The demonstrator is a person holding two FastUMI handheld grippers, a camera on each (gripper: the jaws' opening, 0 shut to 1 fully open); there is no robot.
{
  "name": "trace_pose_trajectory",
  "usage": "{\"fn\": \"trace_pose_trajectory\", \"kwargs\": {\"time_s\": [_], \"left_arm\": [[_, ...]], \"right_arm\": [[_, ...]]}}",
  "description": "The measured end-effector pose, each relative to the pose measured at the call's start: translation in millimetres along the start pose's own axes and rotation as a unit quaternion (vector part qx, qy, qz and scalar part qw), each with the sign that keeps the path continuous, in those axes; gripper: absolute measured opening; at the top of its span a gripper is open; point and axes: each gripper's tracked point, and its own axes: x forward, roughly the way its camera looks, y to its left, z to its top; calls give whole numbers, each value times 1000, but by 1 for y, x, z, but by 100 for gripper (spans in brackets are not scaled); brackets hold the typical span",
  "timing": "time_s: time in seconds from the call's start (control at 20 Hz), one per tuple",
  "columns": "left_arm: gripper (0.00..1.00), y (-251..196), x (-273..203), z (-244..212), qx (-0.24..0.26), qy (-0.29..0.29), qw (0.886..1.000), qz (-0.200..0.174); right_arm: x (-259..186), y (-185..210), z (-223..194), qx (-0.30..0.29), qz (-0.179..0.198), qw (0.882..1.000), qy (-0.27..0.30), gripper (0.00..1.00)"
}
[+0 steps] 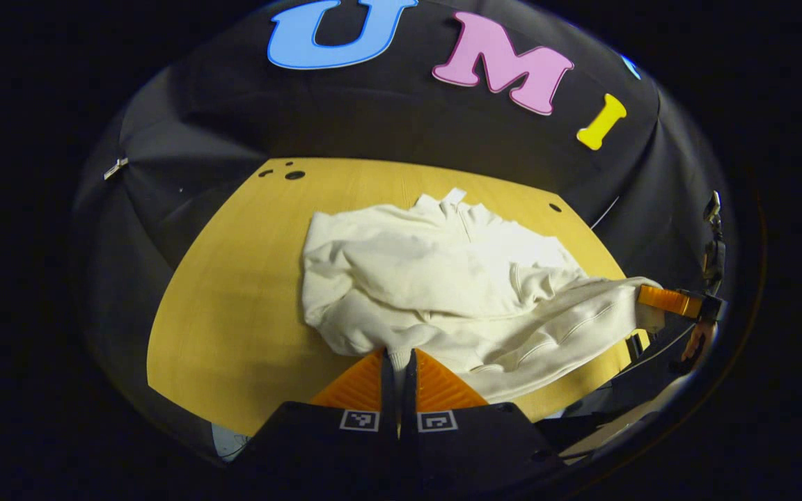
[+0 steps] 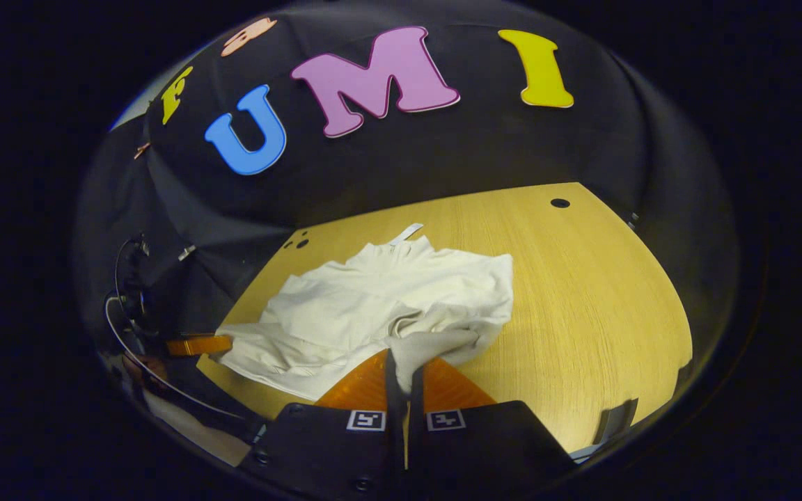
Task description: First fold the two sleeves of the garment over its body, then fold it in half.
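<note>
- The top [image 1: 443, 278] is lying on the table [image 1: 234, 313], bunched up, with its collar [image 1: 453, 198] pointing at the far wall.
- One sleeve [image 1: 401, 264] is lying across the body of the top. I think the sleeves are about done and the fold in half is coming.
- The left gripper [image 1: 398, 358] is pinching the near edge of the top. Its two fingers are squeezing close together with a bit of cloth between them.
- The right gripper [image 2: 401, 362] is doing the same at its side. Its fingers are pressing on a lump of cloth at the near edge.
- In the left gripper view, the right gripper is showing far off at the edge of the top [image 1: 658, 299].
- The top is looking soft, thick and floppy. It is probably light, and it is sagging and wrinkling wherever nothing is holding it.
- The cloth is not looking slippery, so a pinch is likely holding well.
- The best spots for grabbing are the two near corners of the hem, well apart, so the edge is staying straight while lifting.
- Grabbing only one layer could be letting the folded sleeves slide out.
</note>
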Motion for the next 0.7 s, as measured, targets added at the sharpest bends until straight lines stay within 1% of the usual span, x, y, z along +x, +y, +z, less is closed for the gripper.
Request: {"fn": "trace_pose_trajectory", "kwargs": {"time_s": [0.15, 0.3, 0.45, 0.7], "left_arm": [[6, 2, 2, 36, -16, -28, 999, -2], [6, 3, 14, 64, -23, -45, 999, -4], [6, 3, 31, 91, -25, -60, 998, -2], [5, 7, 69, 136, -38, -73, 997, 2]], "right_arm": [[10, -1, 30, 14, 2, 1000, -25, 6], [30, 1, 52, 6, 0, 999, -39, 7], [52, -4, 74, -2, -11, 999, -49, 7], [92, -19, 93, -13, -38, 998, -52, 7]]}}
